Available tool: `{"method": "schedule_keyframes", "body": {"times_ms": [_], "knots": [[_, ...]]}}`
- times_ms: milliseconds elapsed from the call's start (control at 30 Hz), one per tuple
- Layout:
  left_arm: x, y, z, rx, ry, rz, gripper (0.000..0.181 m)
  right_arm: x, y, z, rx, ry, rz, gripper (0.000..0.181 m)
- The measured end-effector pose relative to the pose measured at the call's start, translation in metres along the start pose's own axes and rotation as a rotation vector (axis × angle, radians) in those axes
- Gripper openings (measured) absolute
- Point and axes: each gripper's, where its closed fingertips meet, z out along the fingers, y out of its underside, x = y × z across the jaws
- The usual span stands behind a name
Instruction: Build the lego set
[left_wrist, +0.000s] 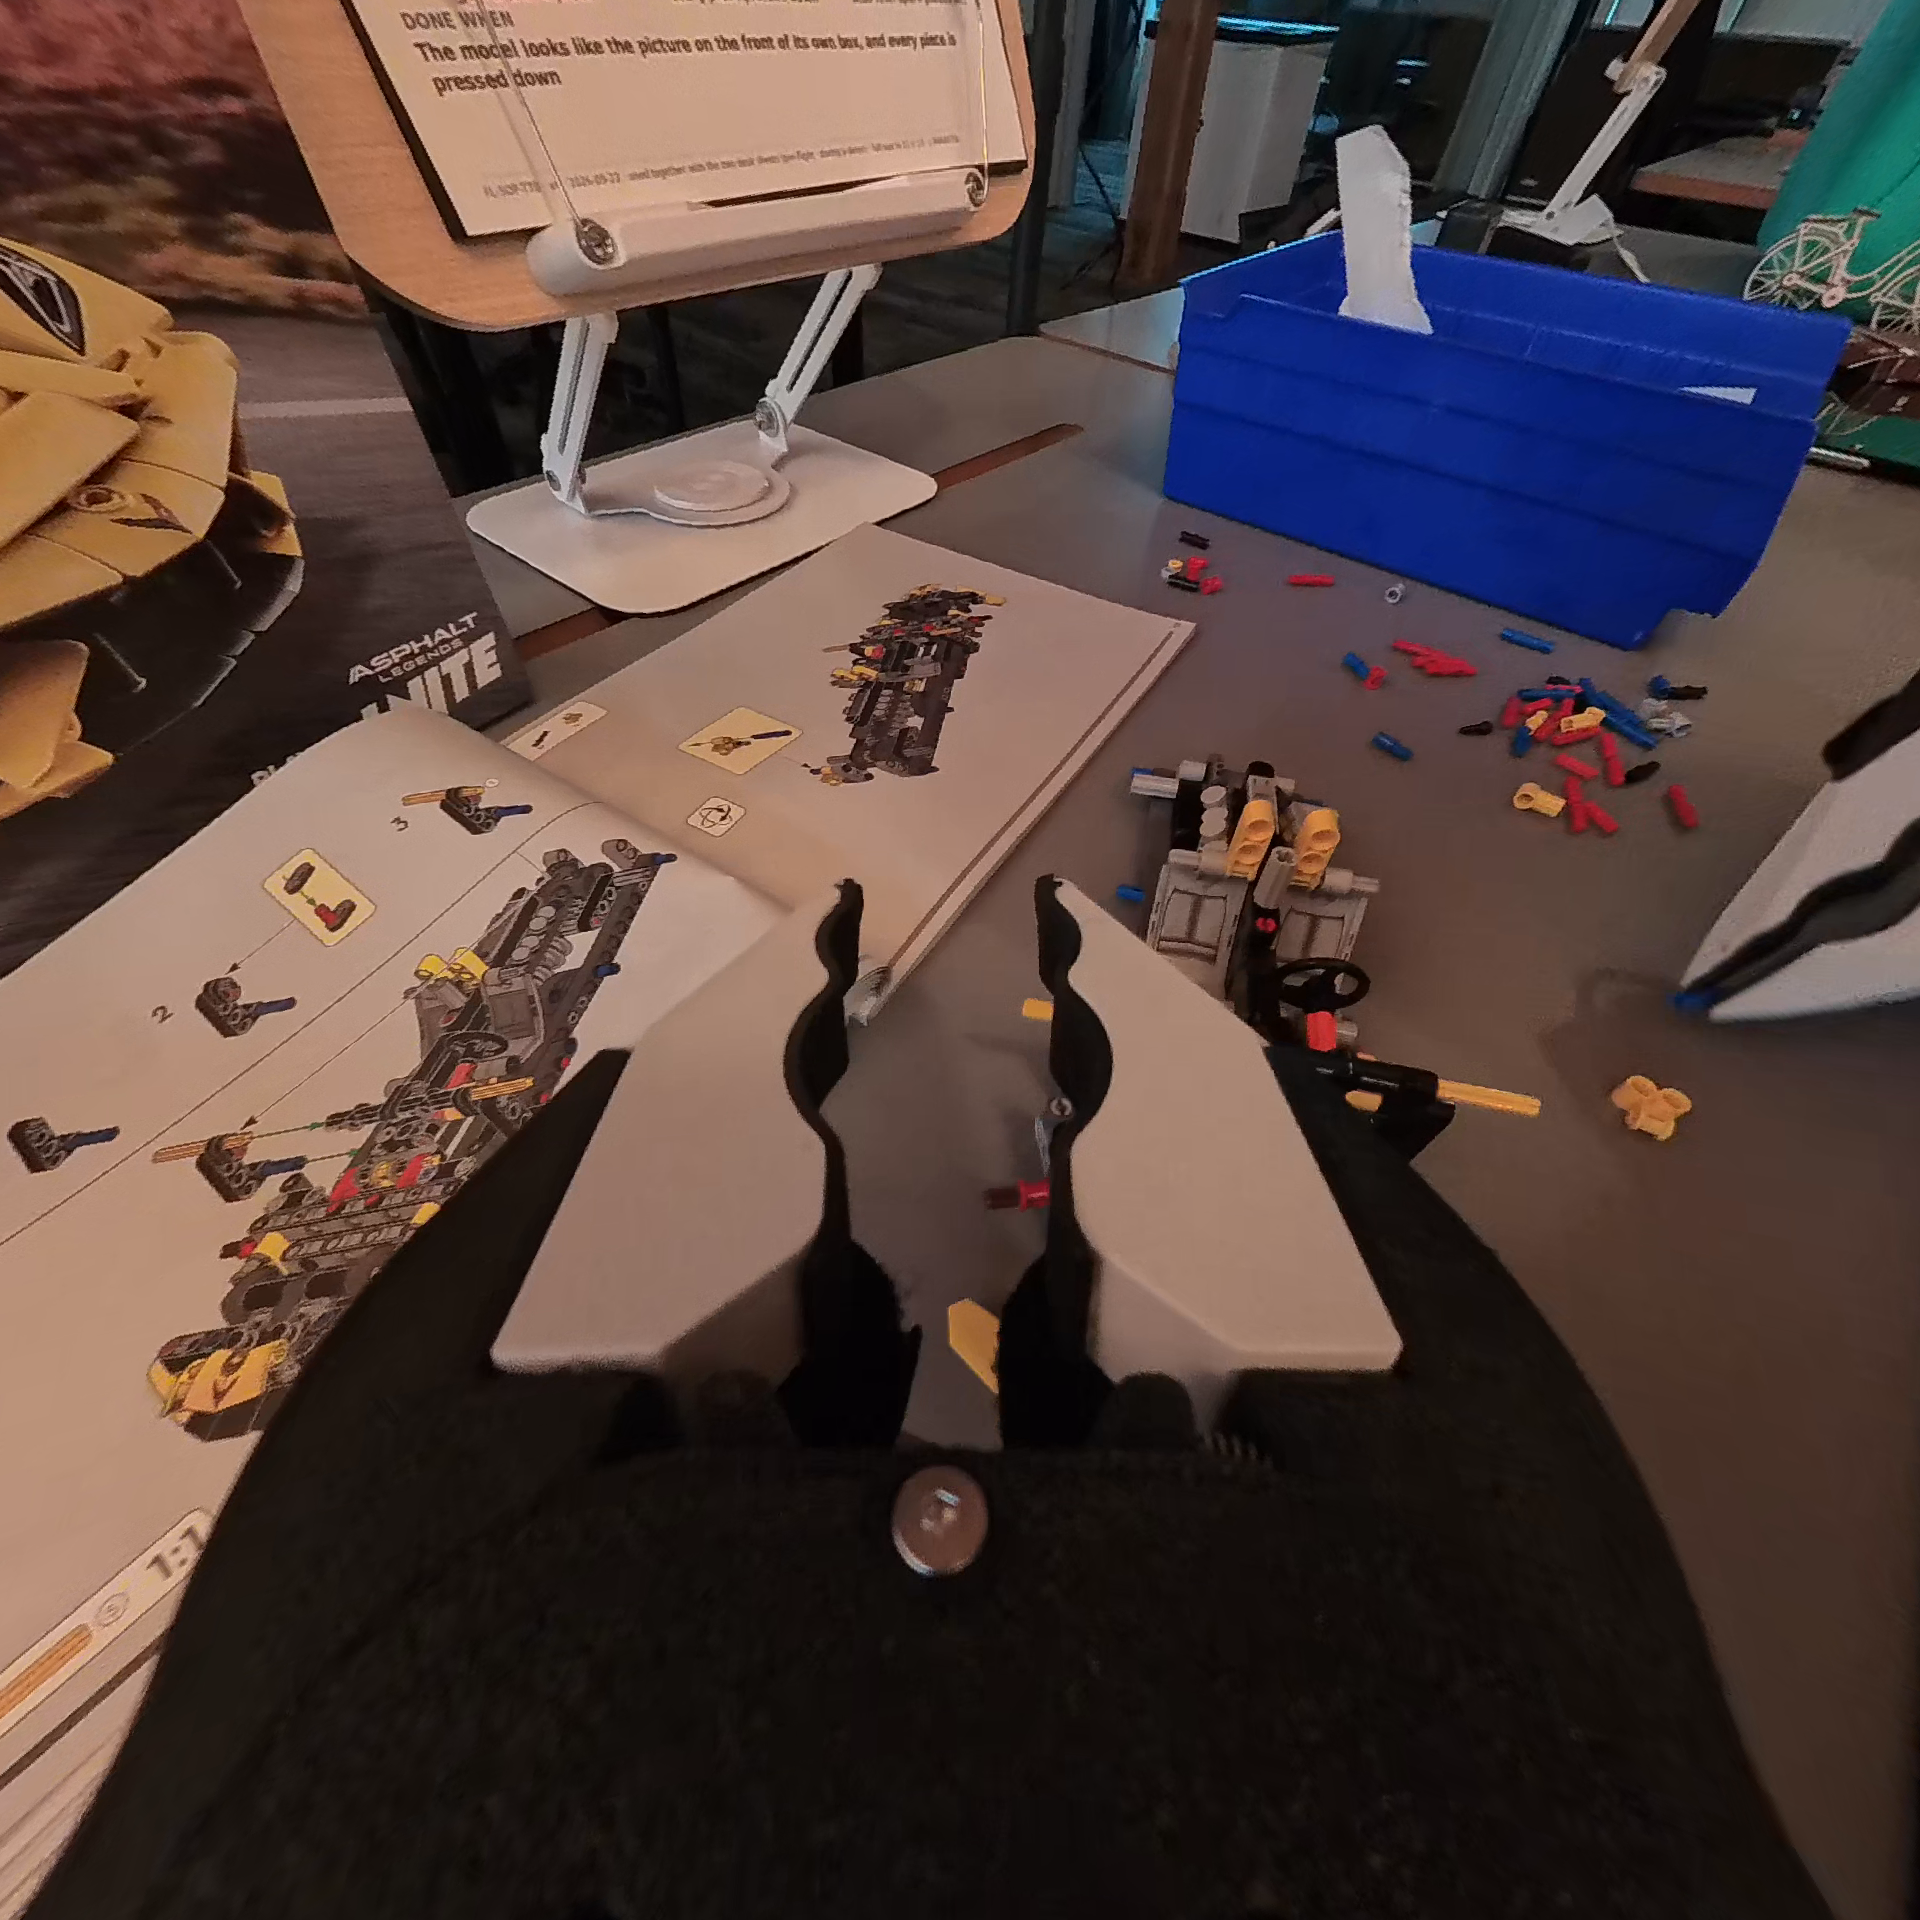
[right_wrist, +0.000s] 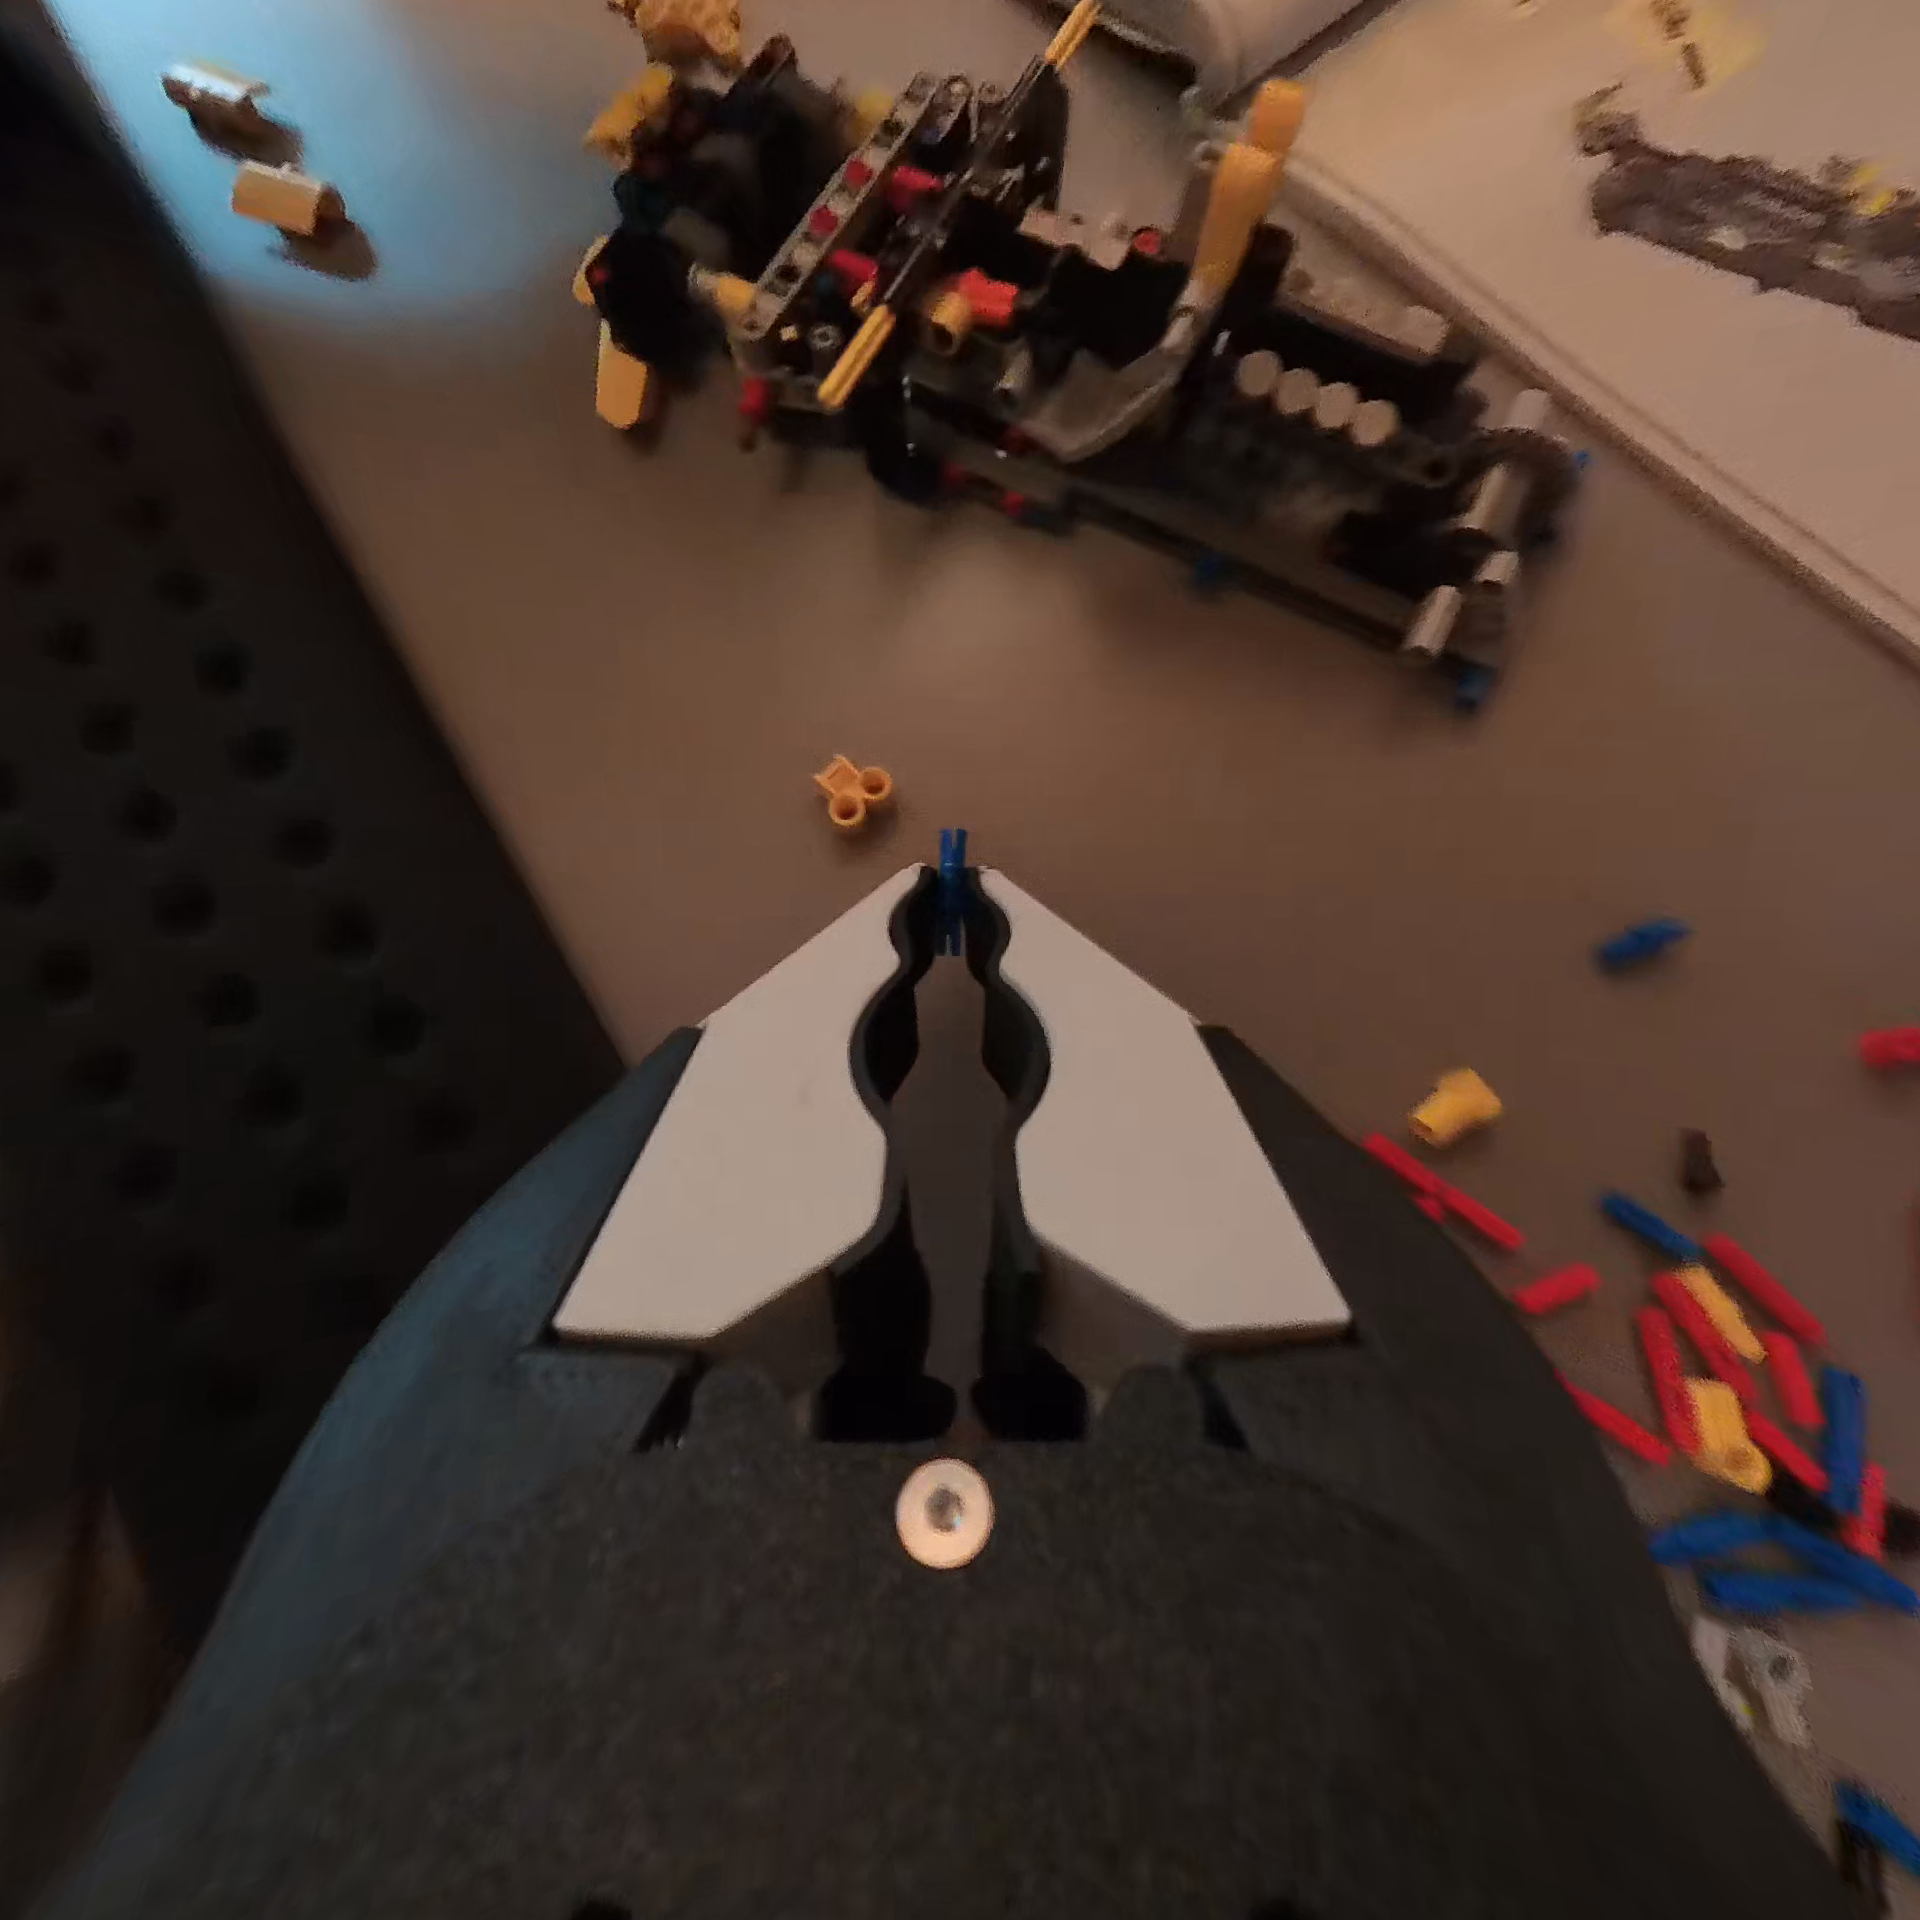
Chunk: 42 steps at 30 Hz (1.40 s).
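The right gripper (right_wrist: 951, 883) pinches a small blue pin (right_wrist: 952, 883) at its tips, above the desk (right_wrist: 727, 644); the left gripper (left_wrist: 948, 894) is spread and holds nothing; beyond, the half-built lego model (right_wrist: 1091, 353) lies beside the open instruction booklet (left_wrist: 343, 935); the blue bin (left_wrist: 1486, 436) stands at the far edge.

Right view blurred; booklet (right_wrist: 1662, 260) cut off. Left claw (left_wrist: 948, 904) hides chassis (left_wrist: 1262, 904) front.

Left gripper (left_wrist: 945, 894) gaping; right gripper (right_wrist: 951, 871) pinched (fingers nearly touching)
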Motion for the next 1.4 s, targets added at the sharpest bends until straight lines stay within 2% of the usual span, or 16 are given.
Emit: {"method": "schedule_keyframes", "body": {"times_ms": [133,300,467,600,800,900,1033,1267,1400], "knots": [[-0.003,0.001,-0.001,-0.004,-0.007,-0.006,0.035,-0.007,0.000,0.017,-0.043,-0.004,-0.021,0.004],[-0.005,0.003,-0.001,-0.020,-0.021,0.005,0.035,-0.002,0.003,0.024,-0.071,0.038,-0.050,0.006],[-0.007,0.006,0.000,-0.037,-0.032,0.001,0.035,0.003,0.002,0.021,-0.059,0.043,-0.011,0.019],[-0.008,0.007,-0.001,-0.039,-0.034,-0.001,0.035,0.025,0.000,0.004,-0.002,0.093,0.057,0.020],[-0.007,0.007,0.000,-0.040,-0.030,-0.003,0.035,0.111,0.016,-0.040,0.092,0.382,0.306,0.021],[-0.008,0.008,0.000,-0.043,-0.031,-0.003,0.035,0.135,0.034,-0.049,0.045,0.463,0.304,0.021],[-0.009,0.008,0.001,-0.041,-0.032,-0.007,0.035,0.145,0.045,-0.046,0.016,0.435,0.330,0.020],[-0.009,0.010,0.001,-0.048,-0.028,-0.007,0.035,0.162,0.072,-0.088,0.024,0.530,0.417,0.019],[-0.004,0.012,0.005,-0.063,-0.012,0.010,0.035,0.159,0.089,-0.094,0.006,0.535,0.441,0.019]]}}
